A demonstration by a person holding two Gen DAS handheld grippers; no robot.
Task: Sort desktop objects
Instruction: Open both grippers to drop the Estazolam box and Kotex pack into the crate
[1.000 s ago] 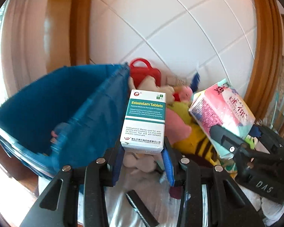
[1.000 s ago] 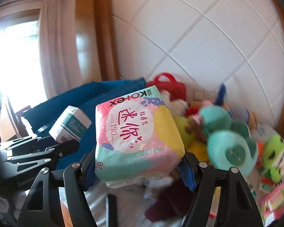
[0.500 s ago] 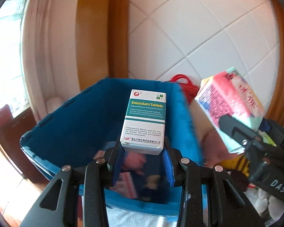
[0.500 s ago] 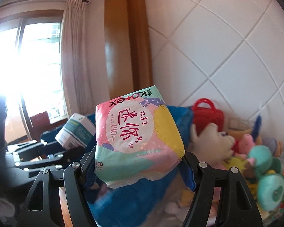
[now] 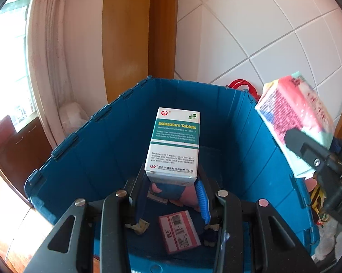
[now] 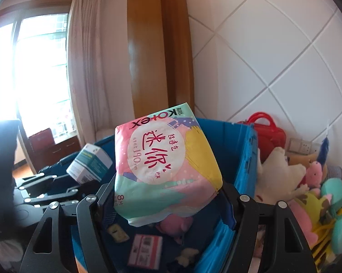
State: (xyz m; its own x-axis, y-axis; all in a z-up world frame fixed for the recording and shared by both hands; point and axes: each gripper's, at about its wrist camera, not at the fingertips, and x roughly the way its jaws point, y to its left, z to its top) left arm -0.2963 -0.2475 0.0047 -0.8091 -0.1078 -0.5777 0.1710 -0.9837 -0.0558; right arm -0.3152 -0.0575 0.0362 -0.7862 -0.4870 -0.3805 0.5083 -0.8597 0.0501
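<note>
My left gripper (image 5: 171, 195) is shut on a white and green Estazolam tablet box (image 5: 174, 145) and holds it upright over the open blue bin (image 5: 98, 145). My right gripper (image 6: 168, 207) is shut on a pink Kotex pad pack (image 6: 166, 166), held above the bin's right side (image 6: 230, 145). The pack also shows at the right of the left wrist view (image 5: 296, 116). The tablet box shows at the left of the right wrist view (image 6: 90, 163).
In the bin lie a pink box (image 5: 178, 231), a pink soft item (image 6: 174, 225) and small scraps. Right of the bin is a pile of plush toys (image 6: 307, 186) and a red case (image 6: 268, 132) against the tiled wall. A curtain and window are at left.
Both grippers have swung left from over the plush toys to above the blue bin, still holding their items. The bin's inside now shows below them.
</note>
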